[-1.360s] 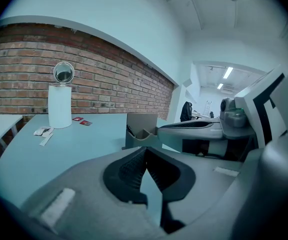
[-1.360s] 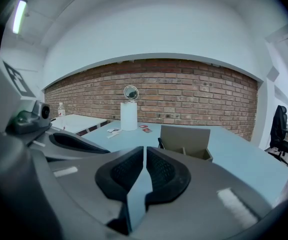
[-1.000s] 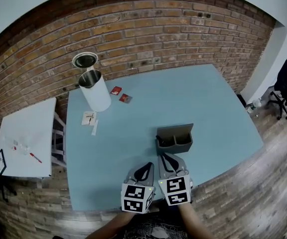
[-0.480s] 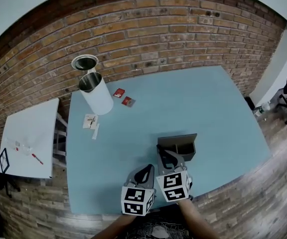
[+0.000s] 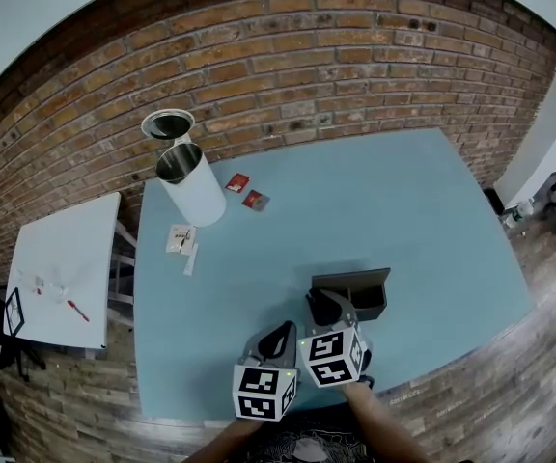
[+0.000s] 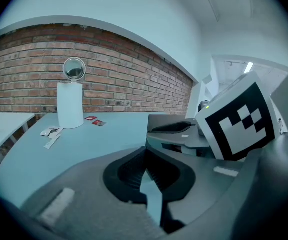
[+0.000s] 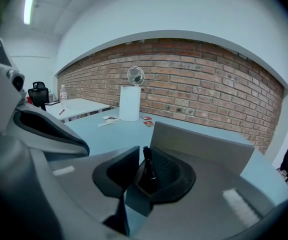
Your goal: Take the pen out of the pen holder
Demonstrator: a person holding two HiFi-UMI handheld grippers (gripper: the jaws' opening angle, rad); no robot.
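1. The blue table (image 5: 355,201) carries everything; both grippers are at its near edge.
2. The right gripper (image 7: 145,152) reaches to the left part of the pen holder. Its jaws are closed to a narrow gap, clamped on the top of the pen.
3. The left gripper (image 6: 144,151) is just beside the right one. Its jaws meet at the tips and hold nothing.
4. The grey pen holder (image 5: 355,283) stands on the table, directly in front of the right gripper.
5. The dark pen (image 7: 148,173) stands upright between the right jaws; its lower part is hidden.
6. Half a second ago the right gripper was short of the holder; now its tips are at it. The left gripper has stayed back.
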